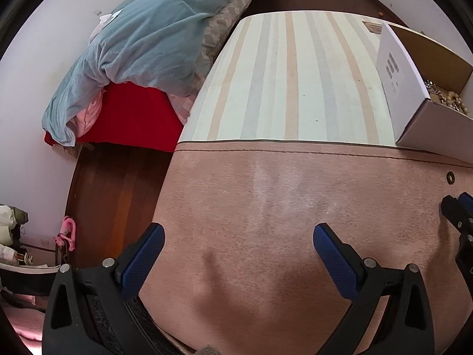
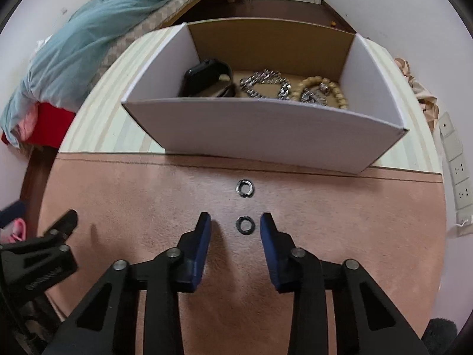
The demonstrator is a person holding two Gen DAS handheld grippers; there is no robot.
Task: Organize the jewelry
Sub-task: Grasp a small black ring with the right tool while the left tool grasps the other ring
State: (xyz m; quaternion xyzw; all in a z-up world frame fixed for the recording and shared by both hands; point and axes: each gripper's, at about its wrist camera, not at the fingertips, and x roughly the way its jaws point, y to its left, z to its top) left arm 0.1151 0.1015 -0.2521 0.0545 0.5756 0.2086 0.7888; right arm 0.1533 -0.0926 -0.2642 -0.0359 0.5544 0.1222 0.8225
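Observation:
Two small dark rings lie on the pink mat (image 2: 147,207). The near ring (image 2: 244,224) sits between the tips of my right gripper (image 2: 236,224), which is open and low over the mat. The far ring (image 2: 245,188) lies just beyond, before the white cardboard box (image 2: 266,136). The box holds a black watch (image 2: 207,77), a silver chain (image 2: 266,85) and a wooden bead bracelet (image 2: 334,91). My left gripper (image 1: 236,236) is open and empty over the mat, left of the right gripper (image 1: 456,216). One ring (image 1: 450,177) and the box (image 1: 414,88) show at the left wrist view's right edge.
The mat covers the near part of a striped table (image 1: 295,74). A bed with a teal quilt (image 1: 142,47) and red sheet stands to the left. Wall sockets (image 2: 458,168) are at the right. Dark wood floor (image 1: 112,195) lies beside the table.

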